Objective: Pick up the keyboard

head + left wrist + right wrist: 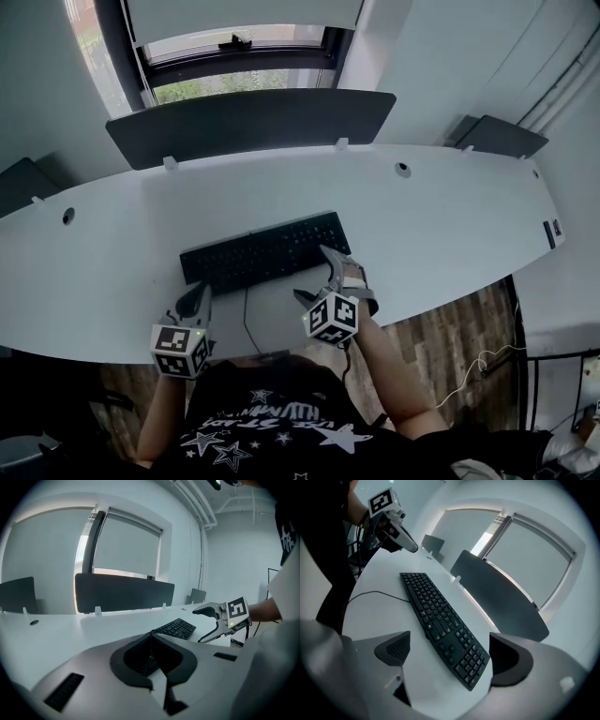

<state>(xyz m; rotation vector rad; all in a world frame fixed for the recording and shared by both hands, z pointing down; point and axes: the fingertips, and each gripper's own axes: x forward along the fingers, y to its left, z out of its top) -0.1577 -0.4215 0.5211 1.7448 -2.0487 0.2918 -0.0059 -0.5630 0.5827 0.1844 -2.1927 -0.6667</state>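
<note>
A black keyboard (262, 251) lies flat on the white desk (450, 234), with its thin cable (246, 314) running toward the front edge. My right gripper (319, 274) hovers at the keyboard's right end, jaws wide apart. In the right gripper view the keyboard (440, 620) has its near end between the two pads (393, 648), and neither pad touches it. My left gripper (200, 294) is over the front edge, short of the keyboard's left end. It is shut with nothing held (151, 637). From the left gripper view the keyboard (176, 628) and the right gripper (197, 626) are ahead.
A dark divider panel (248, 122) stands along the desk's back edge, below a window. Round cable holes (402, 170) pierce the desktop. The desk's curved front edge is right under both hands, with wood floor (469, 328) below. The left gripper (410, 545) shows beyond the keyboard's far end.
</note>
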